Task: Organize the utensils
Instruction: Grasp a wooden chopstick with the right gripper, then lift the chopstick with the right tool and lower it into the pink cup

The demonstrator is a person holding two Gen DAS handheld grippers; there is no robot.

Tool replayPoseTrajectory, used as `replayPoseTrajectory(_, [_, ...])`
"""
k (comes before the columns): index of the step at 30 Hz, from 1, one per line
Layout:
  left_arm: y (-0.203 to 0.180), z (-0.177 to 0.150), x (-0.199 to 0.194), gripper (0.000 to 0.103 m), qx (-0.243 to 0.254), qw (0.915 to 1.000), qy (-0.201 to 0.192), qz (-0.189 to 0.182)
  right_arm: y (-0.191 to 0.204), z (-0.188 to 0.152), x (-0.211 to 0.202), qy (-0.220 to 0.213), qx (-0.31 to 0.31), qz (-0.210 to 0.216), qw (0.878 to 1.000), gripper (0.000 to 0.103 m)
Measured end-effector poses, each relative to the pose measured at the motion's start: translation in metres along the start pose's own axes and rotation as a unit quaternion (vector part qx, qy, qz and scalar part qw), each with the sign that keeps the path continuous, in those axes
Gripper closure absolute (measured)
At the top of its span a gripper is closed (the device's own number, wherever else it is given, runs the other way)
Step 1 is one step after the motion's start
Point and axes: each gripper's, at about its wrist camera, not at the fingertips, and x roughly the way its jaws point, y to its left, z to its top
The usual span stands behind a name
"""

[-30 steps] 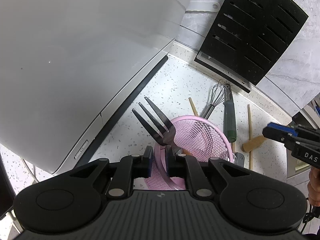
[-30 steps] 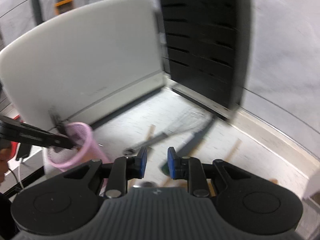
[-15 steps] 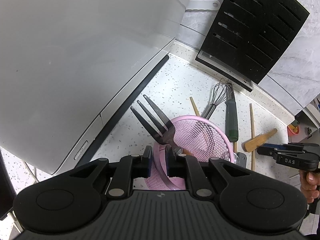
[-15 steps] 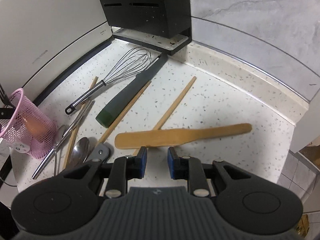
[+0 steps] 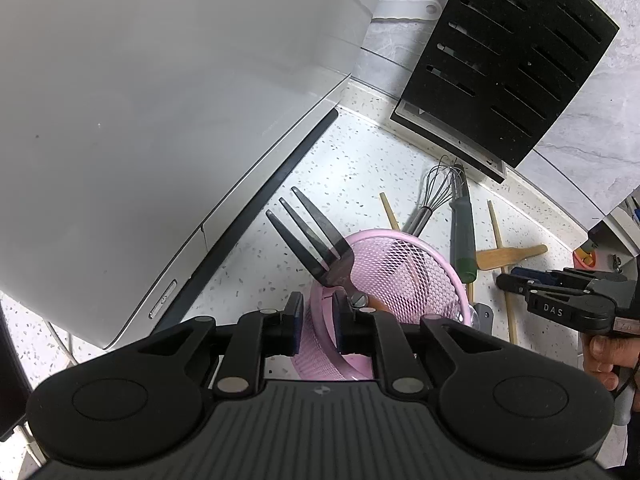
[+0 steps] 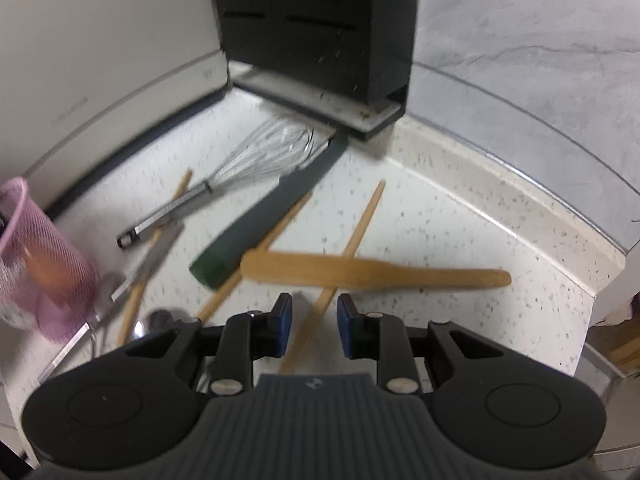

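White speckled desk (image 6: 460,216) in a corner, grey marble-look wall behind, big white appliance (image 5: 160,100) on the left side, black slotted knife block (image 6: 320,28) standing at the back. Left gripper (image 5: 316,320) clamped on the rim of the pink mesh cup (image 5: 400,276), one finger inside, one outside; a dark fork (image 5: 316,240) sticks up out of the cup just past the fingertips, something orange lower in the cup, can't tell what. Right gripper (image 6: 314,326) jaws apart, holding nothing, low over the desk with a chopstick (image 6: 352,248) running between the fingers. Wooden spatula (image 6: 372,272) lies flat just ahead of it, across that chopstick. Green-handled knife (image 6: 272,216) and wire whisk (image 6: 240,176) lie further out toward the knife block, another chopstick under the knife. Spoons (image 6: 156,320) near the cup's base, blurred. Cup sits well left of the right gripper.
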Motion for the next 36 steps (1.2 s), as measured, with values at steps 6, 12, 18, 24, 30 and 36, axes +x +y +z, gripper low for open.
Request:
replayPoseTrajectory(6, [-0.001,0.000,0.001,0.087,0.001,1.0000,0.001,0.003,0.003,0.003,0.002,0.006,-0.007,-0.010,1.000,0.101])
replayPoseTrajectory(12, [-0.002,0.000,0.001,0.086,0.000,1.0000,0.001,0.002,-0.015,0.007,-0.010,0.008,0.075,0.048,0.996,0.101])
replayPoseTrajectory(18, [-0.003,0.000,0.001,0.086,0.001,1.0000,0.001,0.002,-0.045,0.008,-0.021,0.004,0.217,0.182,0.959,0.101])
replayPoseTrajectory(24, [-0.004,-0.001,0.002,0.086,0.002,1.0000,0.001,0.004,-0.036,0.003,-0.008,0.036,0.266,0.259,0.928,0.101])
replayPoseTrajectory(30, [-0.004,-0.001,0.002,0.086,0.003,1.0000,0.003,0.004,-0.016,0.014,-0.018,0.026,0.230,0.284,0.930,0.101])
replayPoseTrajectory(36, [-0.005,-0.001,0.003,0.086,0.004,1.0000,0.003,0.003,-0.009,0.015,-0.026,0.014,0.200,0.255,0.946,0.101])
